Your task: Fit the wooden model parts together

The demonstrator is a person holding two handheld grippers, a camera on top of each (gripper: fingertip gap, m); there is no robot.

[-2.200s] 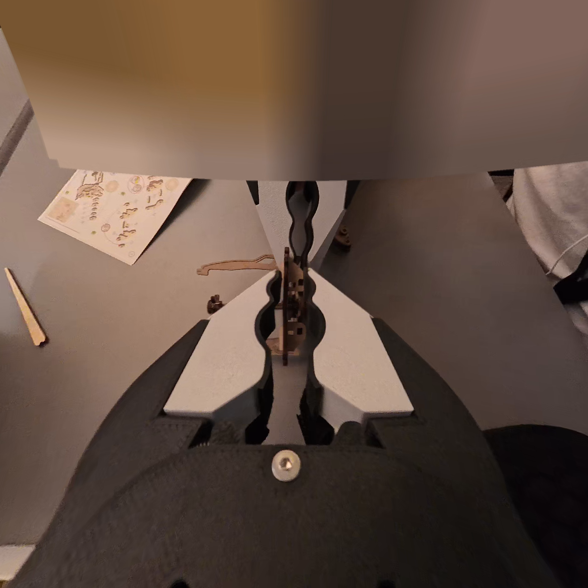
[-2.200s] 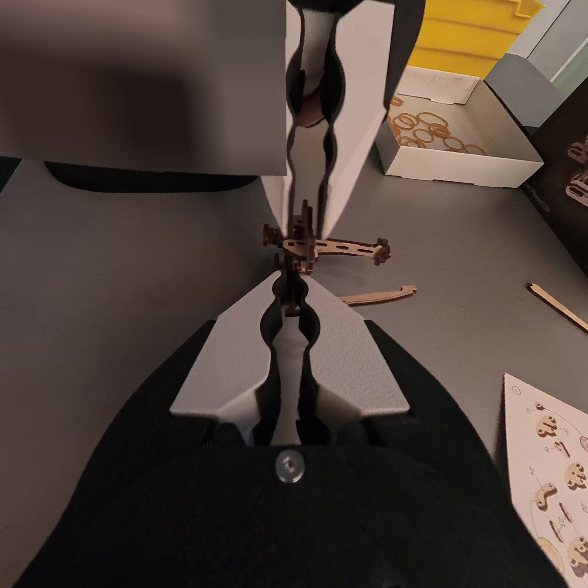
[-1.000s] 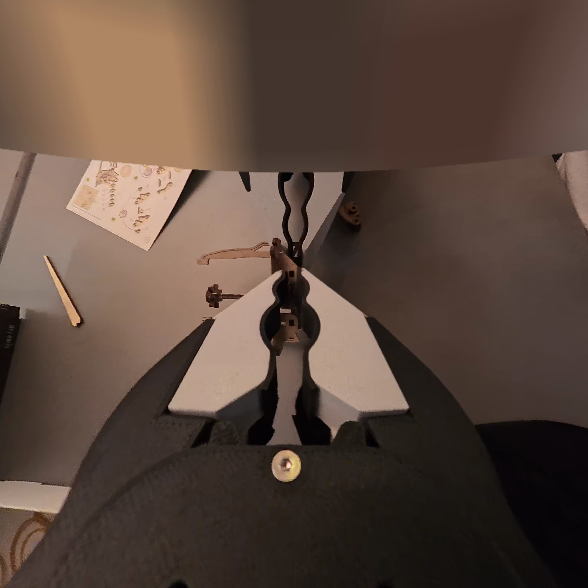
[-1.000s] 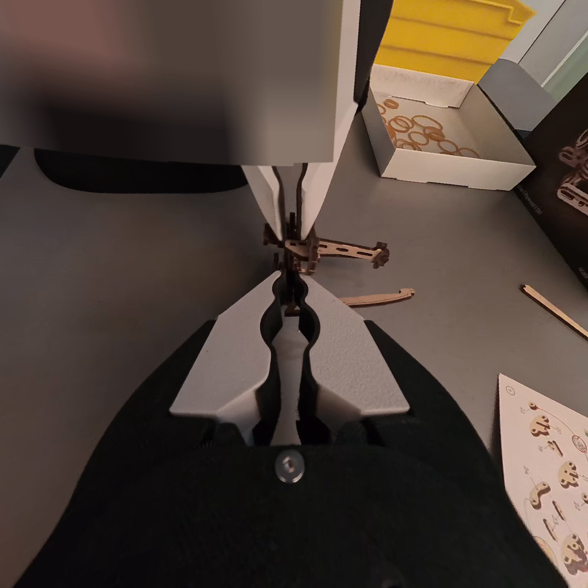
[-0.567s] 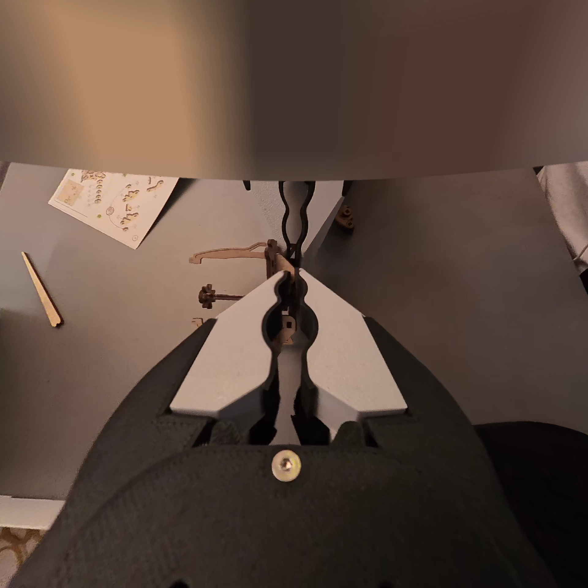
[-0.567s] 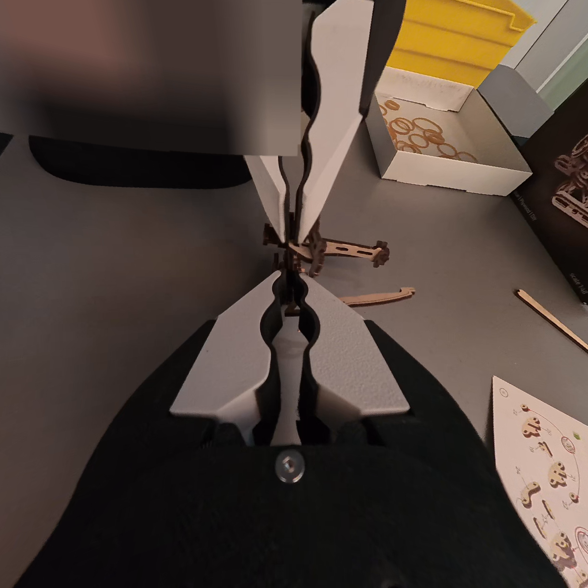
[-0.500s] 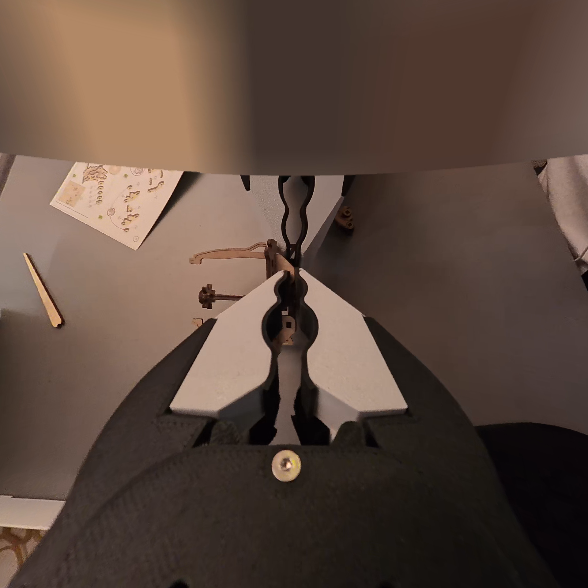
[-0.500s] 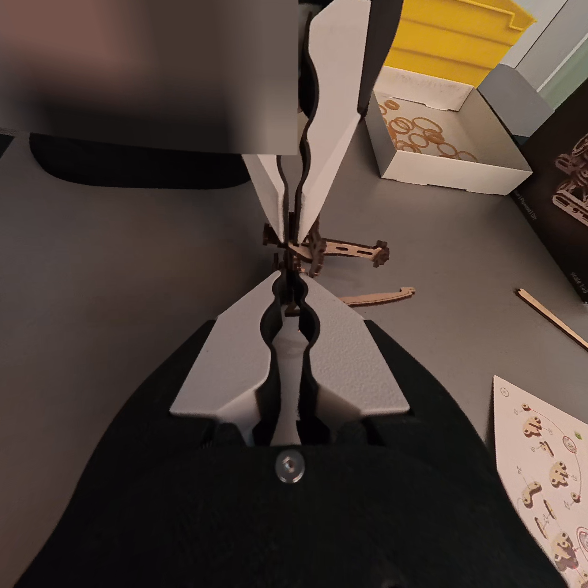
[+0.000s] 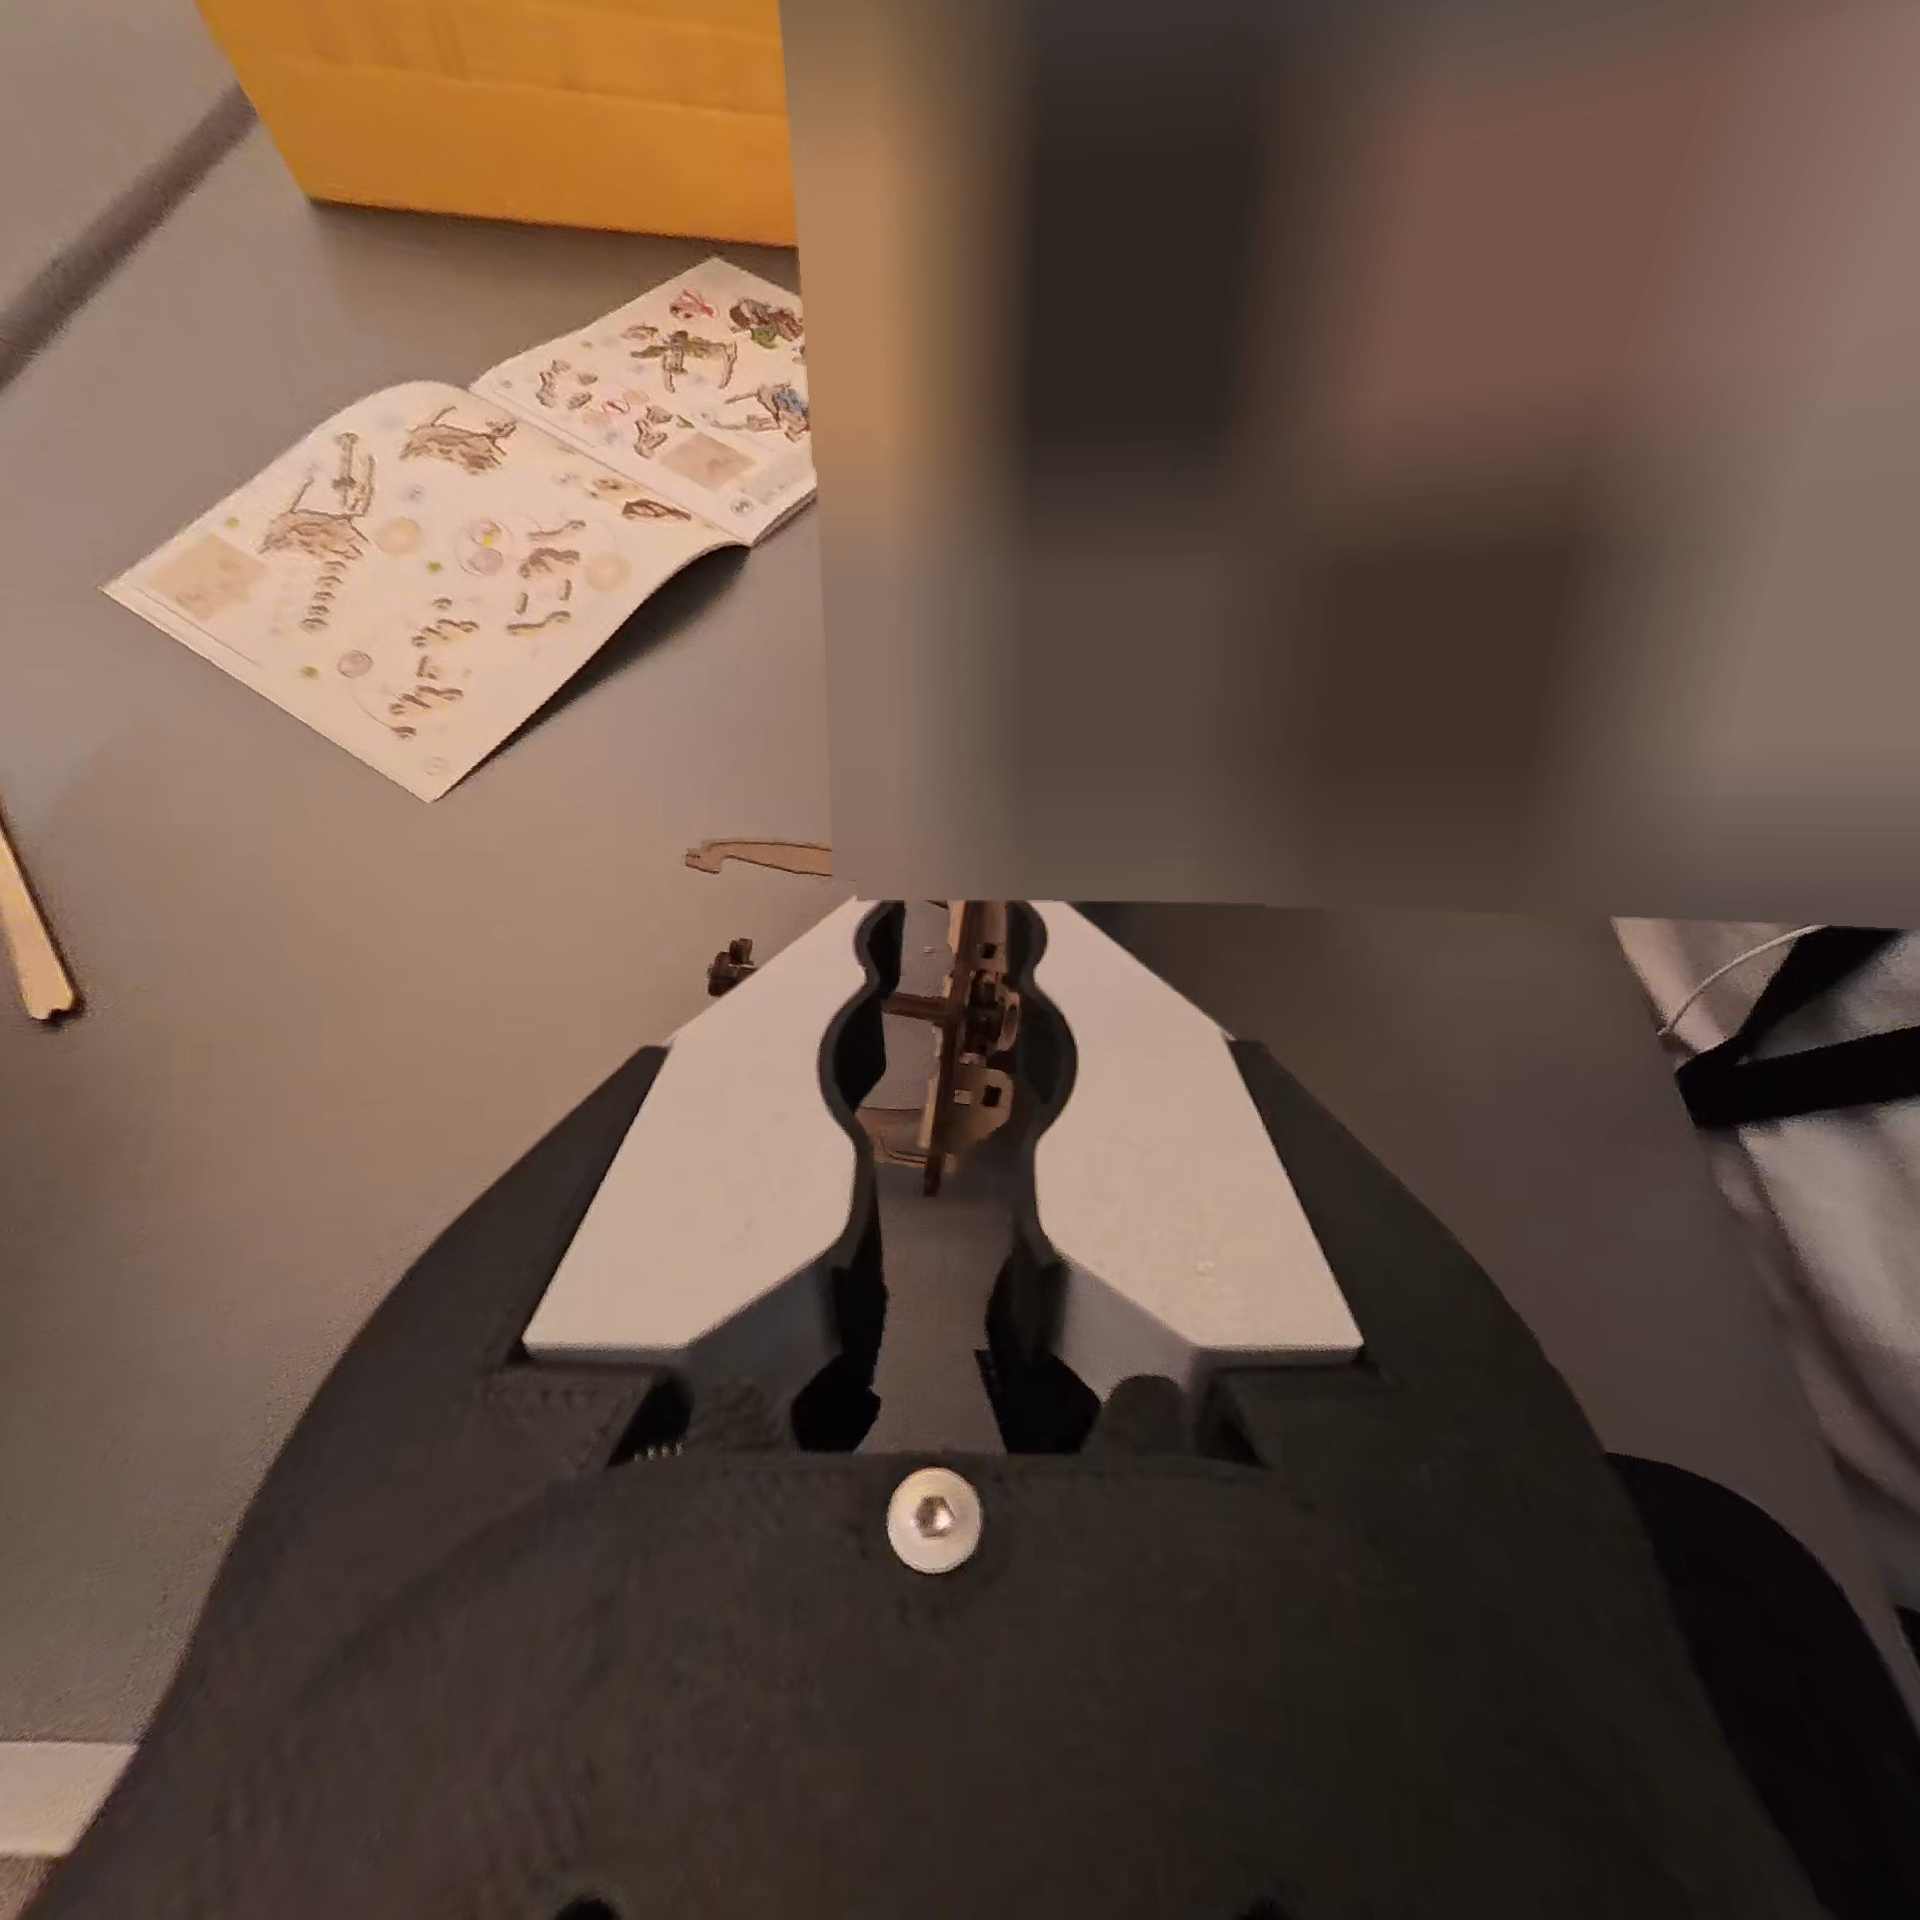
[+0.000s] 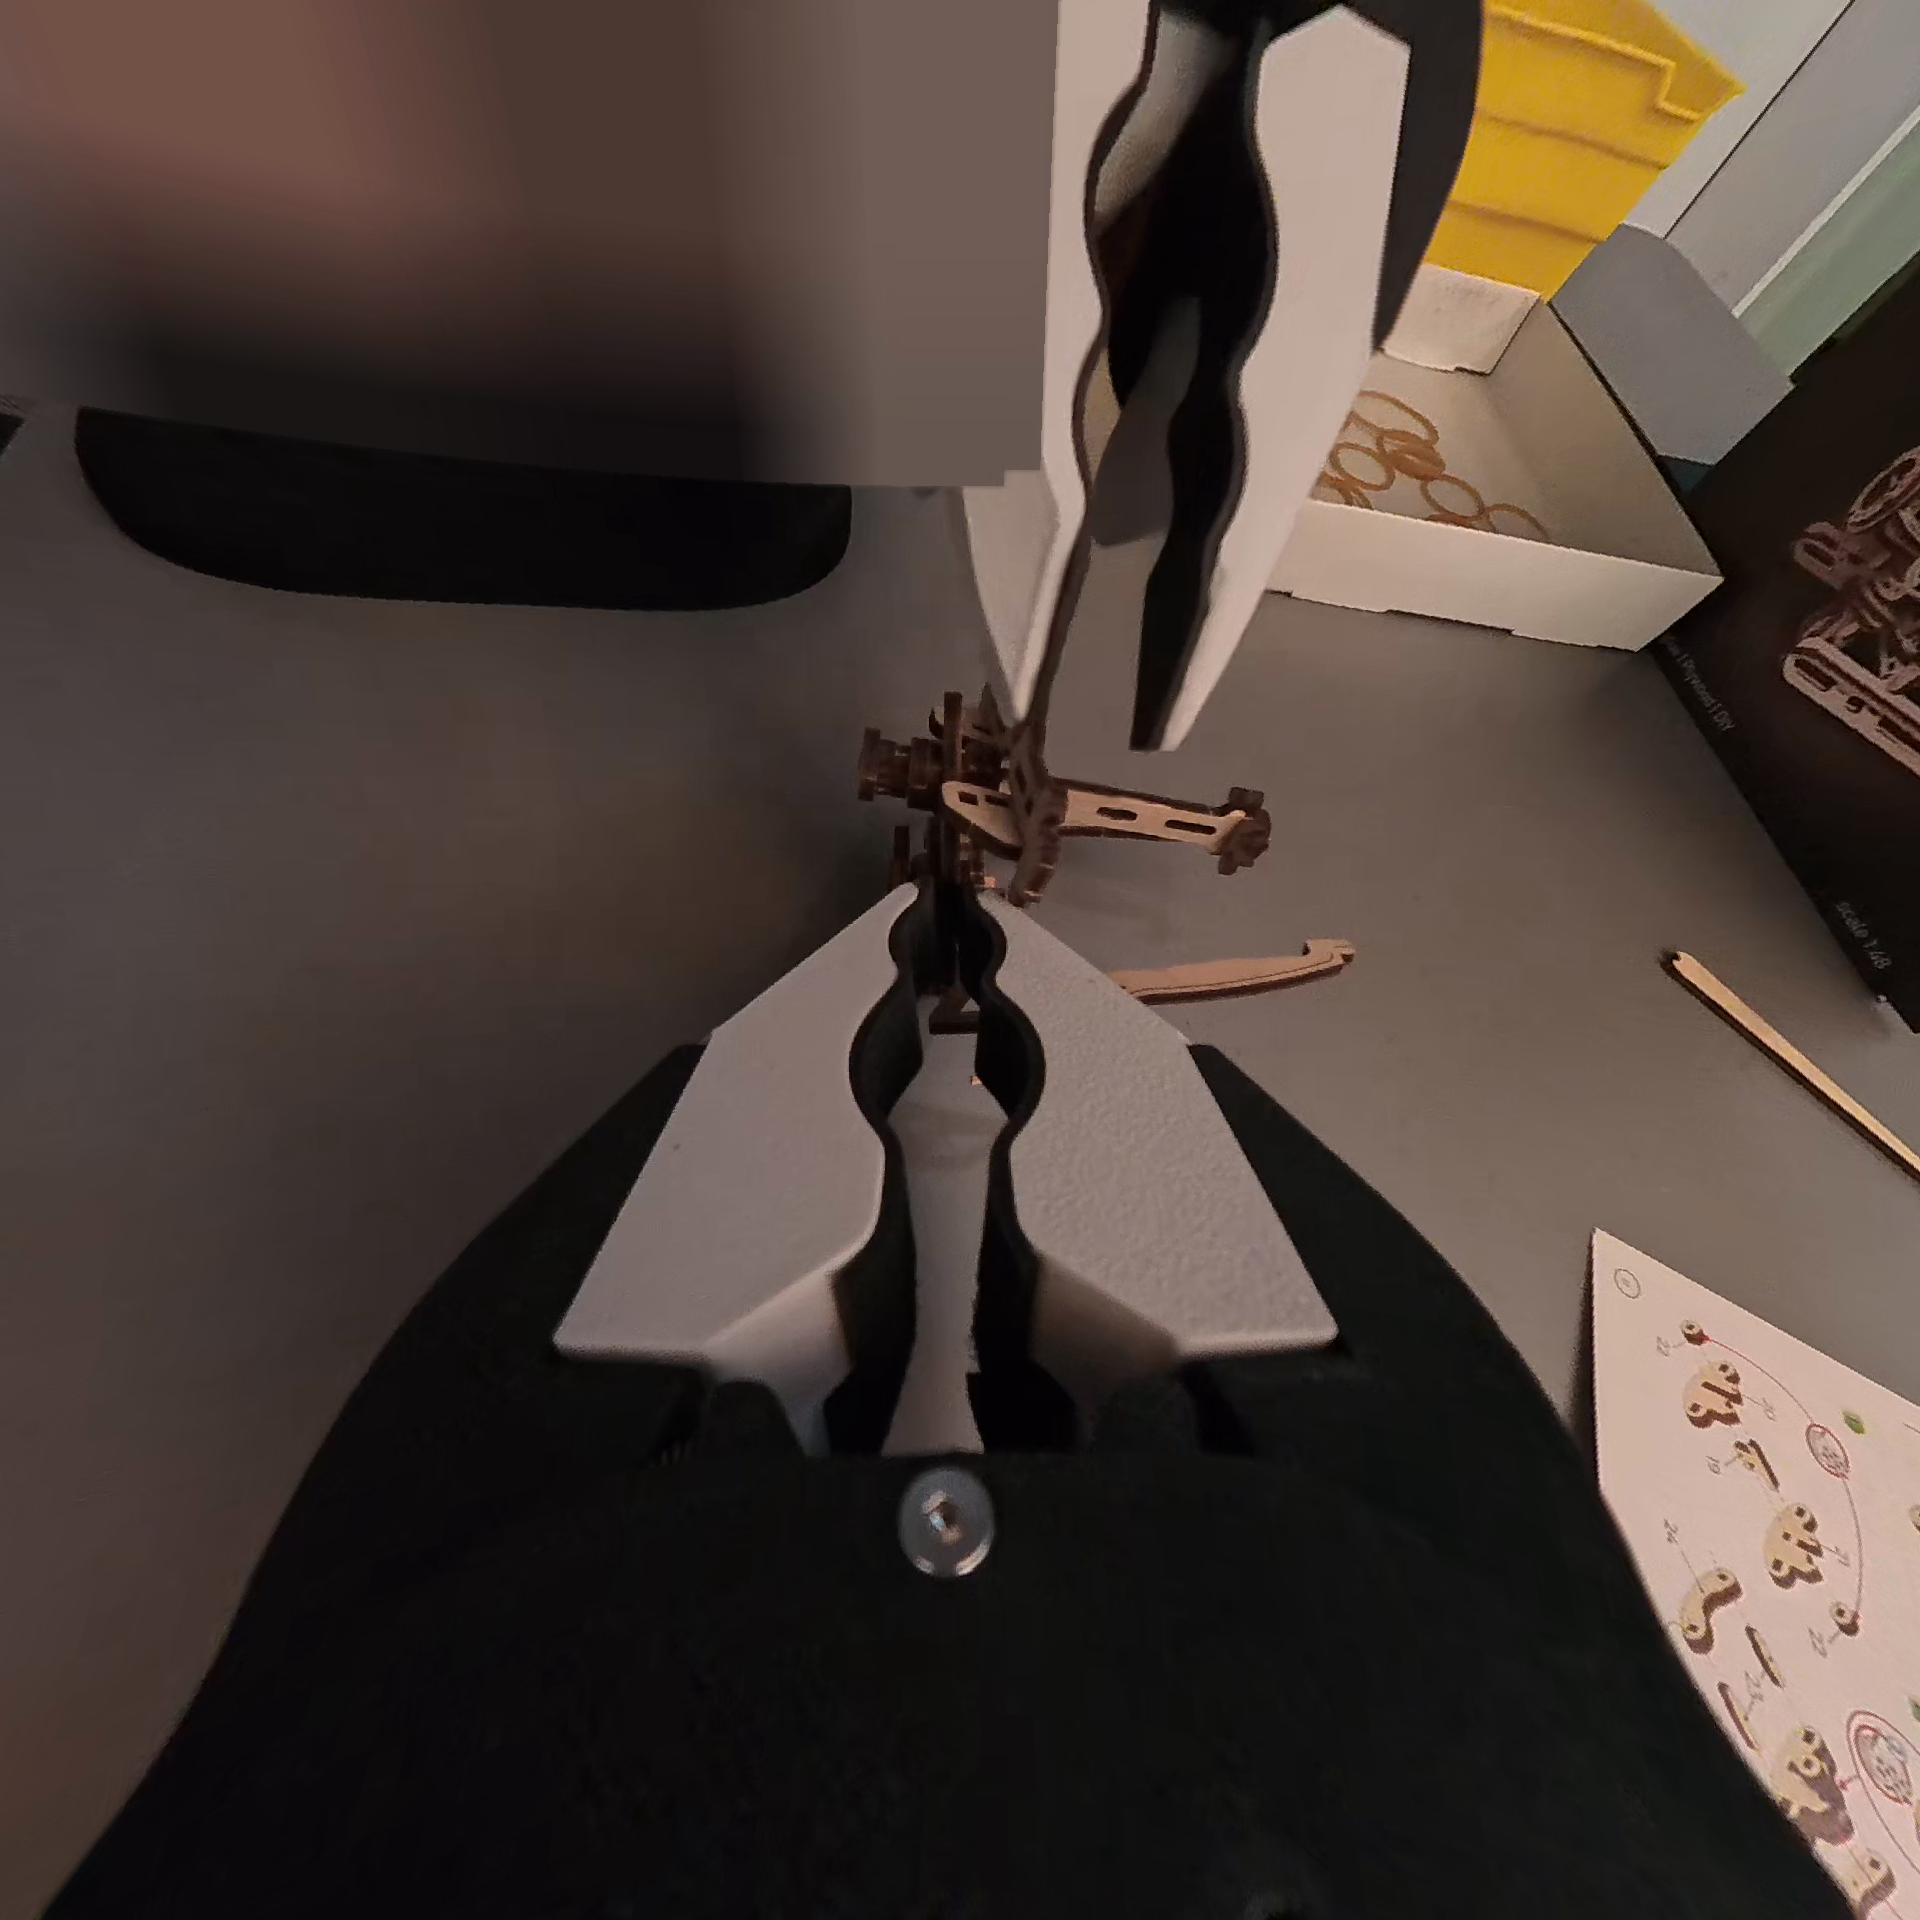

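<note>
The small wooden model is a cluster of slotted plates with a long strut sticking out to the right. My right gripper is shut on the model's near lower plate and holds it just above the grey table. My left gripper comes in from above with its jaws apart; one fingertip is at the model's upright plate. In the left wrist view the left gripper is open, with the model between its fingers and its tips hidden by a blurred patch.
A loose curved wooden piece and a wooden stick lie right of the model. An open instruction booklet lies farther off. A white box of wooden rings, a yellow bin and a black box stand at the back right. The gap from one gripper's tips to the other's is roughly 4 cm. From either gripper's tips it is about 25 cm to the wooden stick.
My left gripper has opened and let go of the wooden plate it pinched, and its view has tilted up. My right gripper stays shut on the model in the same place.
</note>
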